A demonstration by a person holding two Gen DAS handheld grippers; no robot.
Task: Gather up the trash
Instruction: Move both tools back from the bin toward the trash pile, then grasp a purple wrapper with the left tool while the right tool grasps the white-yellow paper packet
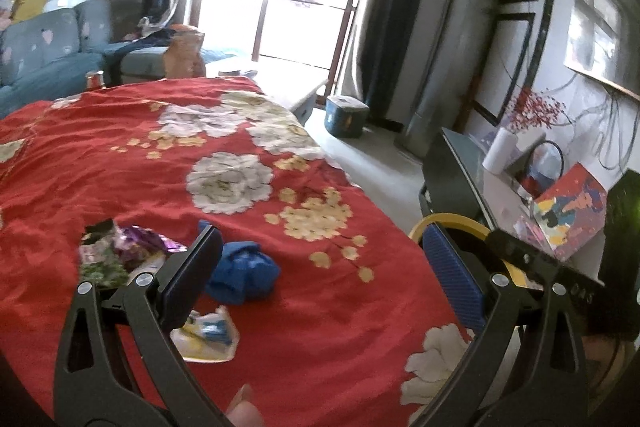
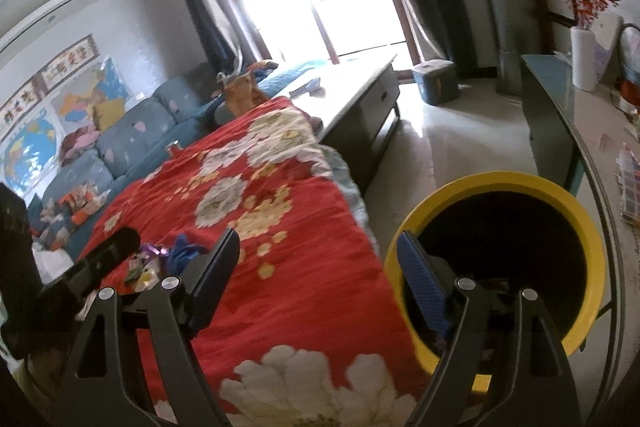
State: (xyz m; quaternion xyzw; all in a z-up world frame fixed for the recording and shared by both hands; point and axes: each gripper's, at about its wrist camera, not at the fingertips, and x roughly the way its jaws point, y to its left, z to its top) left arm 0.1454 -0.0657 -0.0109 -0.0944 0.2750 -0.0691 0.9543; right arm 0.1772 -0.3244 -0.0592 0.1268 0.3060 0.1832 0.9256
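A table under a red floral cloth [image 1: 120, 167] carries the trash. In the left wrist view there is a heap of purple and green wrappers [image 1: 120, 251], a crumpled blue wad [image 1: 244, 275] and a white, yellow and blue wrapper [image 1: 208, 339]. My left gripper [image 1: 320, 231] hovers over them, open and holding nothing. The blue wad lies below, near its left finger. My right gripper [image 2: 318, 235] is open and empty, straddling the cloth's edge and a yellow bin [image 2: 500, 183] with a black inside. The bin stands on the floor right of the table, and its rim [image 1: 452, 221] also shows in the left wrist view.
A blue sofa [image 2: 132, 135] runs along the table's far left side. A low coffee table [image 2: 360, 95] and a blue box [image 2: 436, 79] stand toward the bright window. A dark side table [image 2: 560, 99] with a white vase lines the right wall. A thumb [image 1: 244, 403] shows at the bottom edge.
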